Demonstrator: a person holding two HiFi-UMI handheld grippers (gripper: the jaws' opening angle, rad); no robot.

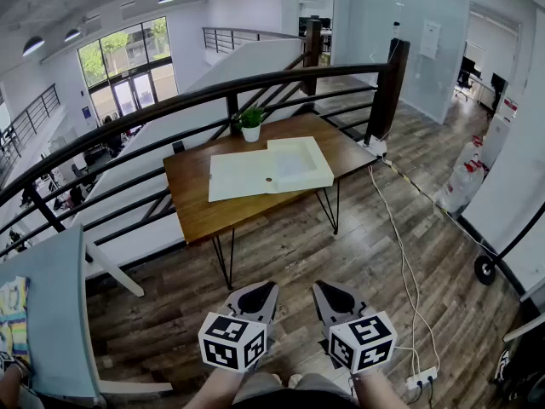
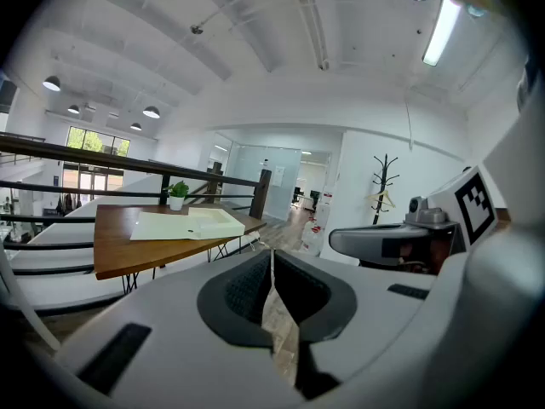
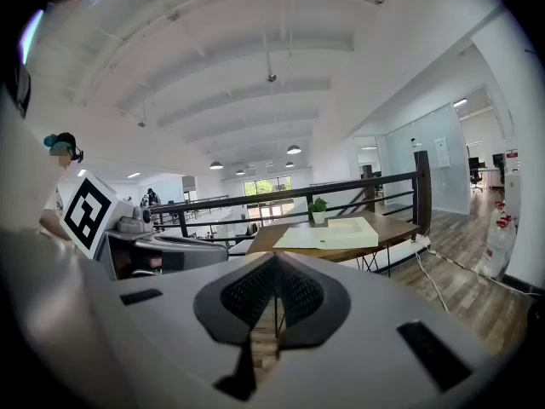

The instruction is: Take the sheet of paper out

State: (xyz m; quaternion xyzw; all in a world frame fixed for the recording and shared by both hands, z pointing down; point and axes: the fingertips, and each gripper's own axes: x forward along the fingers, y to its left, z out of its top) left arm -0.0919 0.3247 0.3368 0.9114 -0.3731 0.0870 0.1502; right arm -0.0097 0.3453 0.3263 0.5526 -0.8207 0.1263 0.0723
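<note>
My left tongs (image 1: 266, 288) are clenched, pads pressed together with nothing between them. My right tongs (image 1: 323, 287) are clenched and empty too. Both hang side by side low over the wooden floor (image 1: 289, 245), well apart from the counter (image 1: 192, 211) ahead. On it lies a shallow white tray (image 1: 300, 162), with the pale flat sheet of paper (image 1: 238, 175) touching its side. I cannot tell whether that sheet is loose. A small potted plant (image 1: 250, 123) stands behind them.
</note>
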